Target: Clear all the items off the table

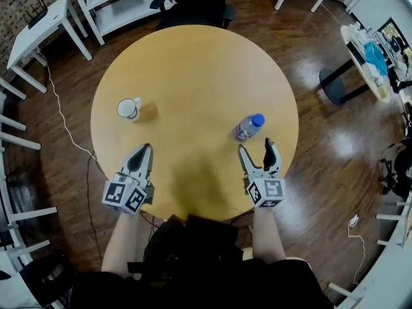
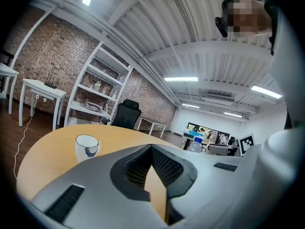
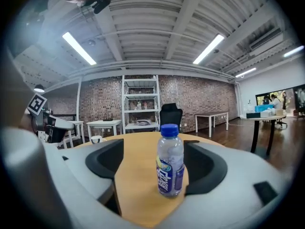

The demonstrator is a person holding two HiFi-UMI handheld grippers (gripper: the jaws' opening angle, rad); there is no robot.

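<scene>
A round wooden table carries two items. A white mug with a dark print stands at its left; it also shows in the left gripper view as the mug, ahead and to the left of the jaws. My left gripper is shut and empty, near the table's front edge, a little short of the mug. A small clear water bottle with a blue cap and purple label stands upright at the right. My right gripper is open just behind it. The bottle stands at the mouth of the jaws, the pads off it.
A black office chair stands at the table's far side, with a white shelf unit behind it. A small white desk is at the far left, and another table with clutter at the right. A white cable runs over the wooden floor.
</scene>
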